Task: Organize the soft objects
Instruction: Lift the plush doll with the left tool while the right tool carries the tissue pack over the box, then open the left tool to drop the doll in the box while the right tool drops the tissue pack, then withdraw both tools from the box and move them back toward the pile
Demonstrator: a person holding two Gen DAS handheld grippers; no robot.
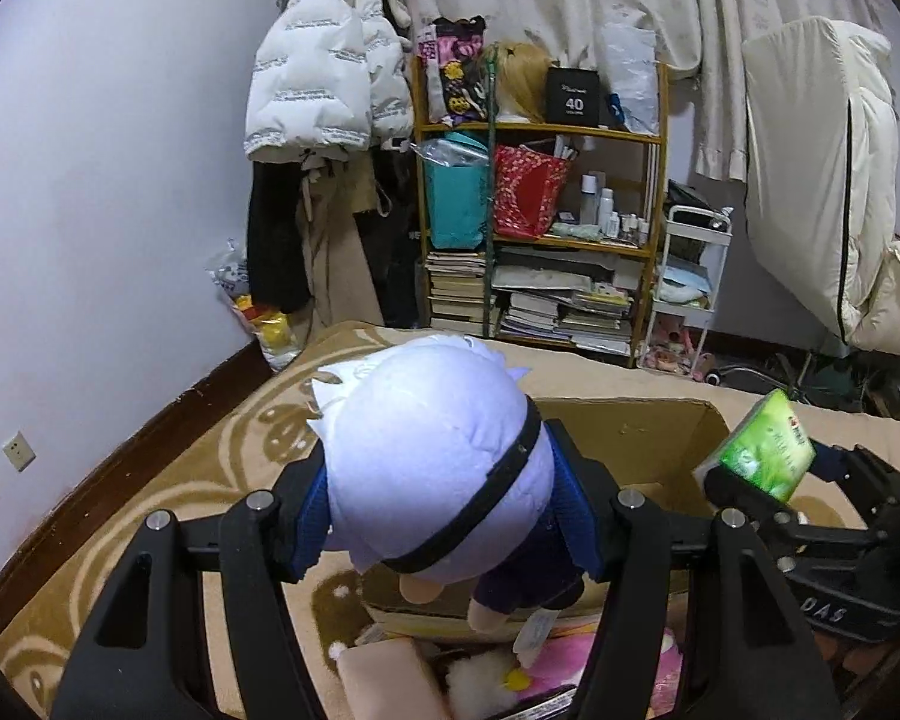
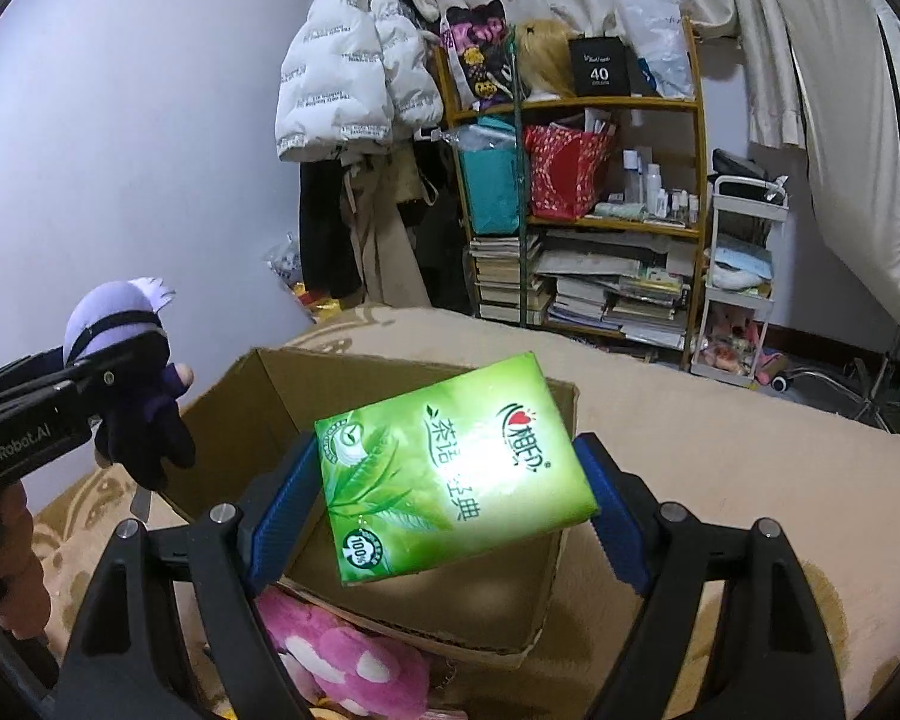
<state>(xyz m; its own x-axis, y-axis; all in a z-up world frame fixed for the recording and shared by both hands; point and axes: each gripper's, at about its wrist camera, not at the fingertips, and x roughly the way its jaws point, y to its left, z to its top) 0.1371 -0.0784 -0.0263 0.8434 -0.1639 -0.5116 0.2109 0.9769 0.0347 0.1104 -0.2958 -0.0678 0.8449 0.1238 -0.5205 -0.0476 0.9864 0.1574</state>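
My left gripper (image 1: 438,516) is shut on a plush doll (image 1: 432,456) with white-lilac hair, a black blindfold band and dark blue clothes, held above the near-left corner of an open cardboard box (image 1: 630,426). The doll also shows at the left of the right wrist view (image 2: 126,360). My right gripper (image 2: 450,492) is shut on a green soft tissue pack (image 2: 450,462), tilted, held over the same box (image 2: 258,414). The tissue pack shows at the right of the left wrist view (image 1: 762,450).
The box stands on a beige patterned blanket (image 2: 720,450). A pink plush (image 2: 342,660) and other soft toys (image 1: 492,678) lie near its front. Behind stand a cluttered wooden shelf (image 1: 540,210), hanging coats (image 1: 324,72), a white trolley (image 1: 690,276) and a curtain.
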